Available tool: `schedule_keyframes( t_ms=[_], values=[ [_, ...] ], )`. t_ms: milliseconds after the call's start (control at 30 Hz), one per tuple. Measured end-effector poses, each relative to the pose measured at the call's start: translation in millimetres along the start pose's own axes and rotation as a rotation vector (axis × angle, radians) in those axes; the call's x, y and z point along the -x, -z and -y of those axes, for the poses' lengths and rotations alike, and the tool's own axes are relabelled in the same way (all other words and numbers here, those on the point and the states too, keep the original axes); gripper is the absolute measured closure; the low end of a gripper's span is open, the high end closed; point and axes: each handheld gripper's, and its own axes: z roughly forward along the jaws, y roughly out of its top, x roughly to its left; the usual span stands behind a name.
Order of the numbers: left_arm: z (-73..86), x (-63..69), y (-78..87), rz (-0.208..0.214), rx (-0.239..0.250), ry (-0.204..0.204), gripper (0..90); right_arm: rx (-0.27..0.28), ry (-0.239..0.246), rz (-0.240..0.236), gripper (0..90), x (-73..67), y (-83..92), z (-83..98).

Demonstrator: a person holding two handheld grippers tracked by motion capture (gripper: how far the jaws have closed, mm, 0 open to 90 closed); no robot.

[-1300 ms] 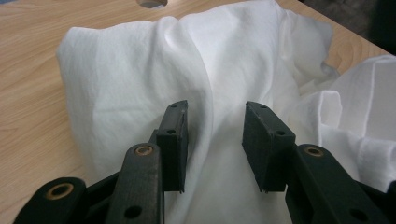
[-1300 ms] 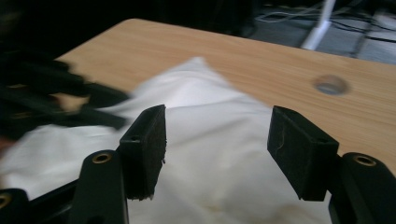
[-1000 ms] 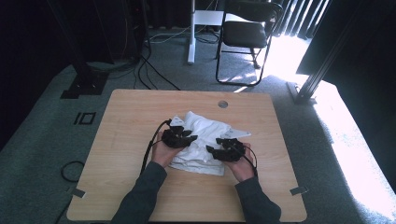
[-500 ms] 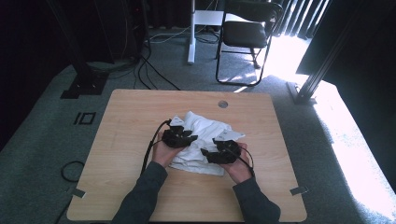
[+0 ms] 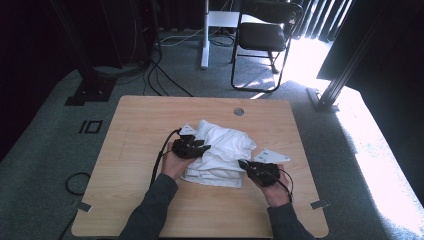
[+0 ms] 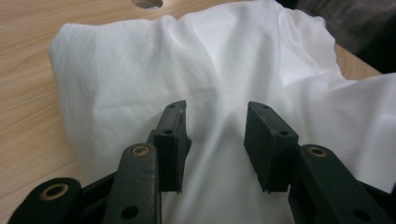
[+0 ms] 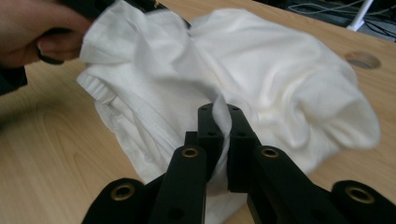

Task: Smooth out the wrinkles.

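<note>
While my right claw (image 7: 219,122) pinches a thin fold of the white garment (image 5: 222,152) heaped mid-tabletop (image 5: 140,130) and my left claw (image 6: 215,140) rests half-open on it, pulling could slip that fold free

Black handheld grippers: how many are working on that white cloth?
2. The left black gripper rests on the crumpled white cloth, jaws apart. The right black gripper pinches a fold at the cloth's near right edge.

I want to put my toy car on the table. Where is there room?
Bare wood lies between the white cloth and the table's left edge, and along the far edge beside the round hole. The middle is crowded: cloth and both grippers.
</note>
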Motion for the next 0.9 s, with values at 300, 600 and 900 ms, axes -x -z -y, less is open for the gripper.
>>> schedule_keyframes(
  t_ms=[300,600,900],
  values=[
    [0.2,7.5,0.6,0.006,-0.005,-0.014,59.9,0.013,-0.081,-0.003,44.3,14.6,21.3,20.1],
    [-2.7,18.3,-4.1,0.015,-0.010,-0.038,59.8,0.111,0.026,0.011,41.1,-8.9,14.1,-18.6],
    [-3.5,19.8,-4.1,0.014,-0.013,-0.045,59.6,-0.147,0.091,0.084,60.2,-18.6,-46.3,6.8]
  ],
)
